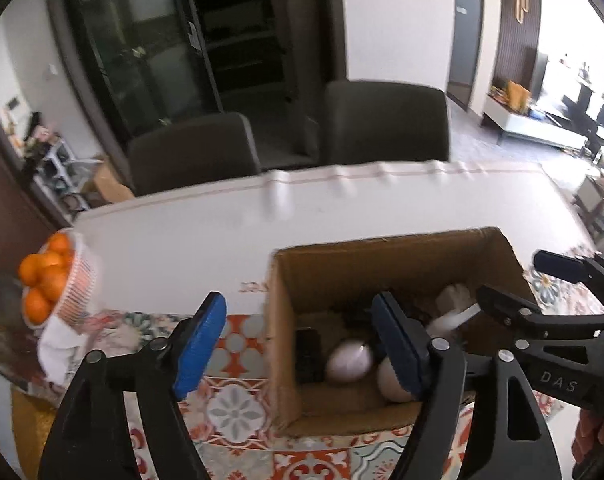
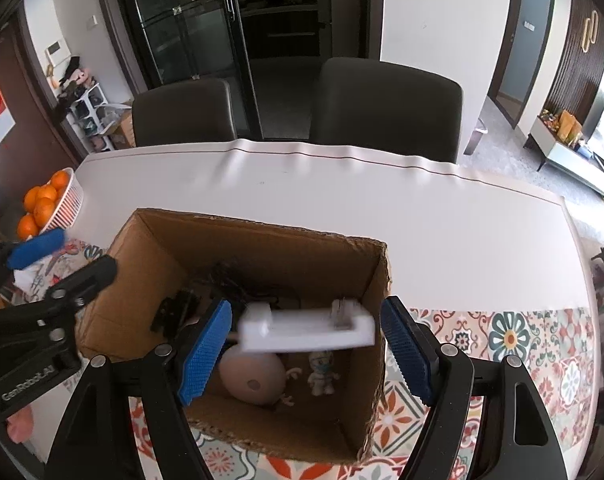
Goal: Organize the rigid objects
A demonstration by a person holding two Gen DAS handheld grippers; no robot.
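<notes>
Both grippers hover over an open cardboard box point(image 2: 261, 248) on the table point(image 2: 442, 216).

The right gripper point(image 2: 306, 344) has its blue pads spread wide; a white plastic bracket-like piece point(image 2: 306, 330) sits between them, blurred, touching neither pad as far as can be told, above the box's interior. Inside lie a pale egg-shaped object point(image 2: 251, 376), a small white figurine point(image 2: 322, 374) and dark tangled items point(image 2: 177, 312). The left gripper point(image 1: 302, 344) is also open and empty, its right finger over the box's left part. A basket of oranges point(image 1: 53, 284) stands at the table's left edge.
</notes>
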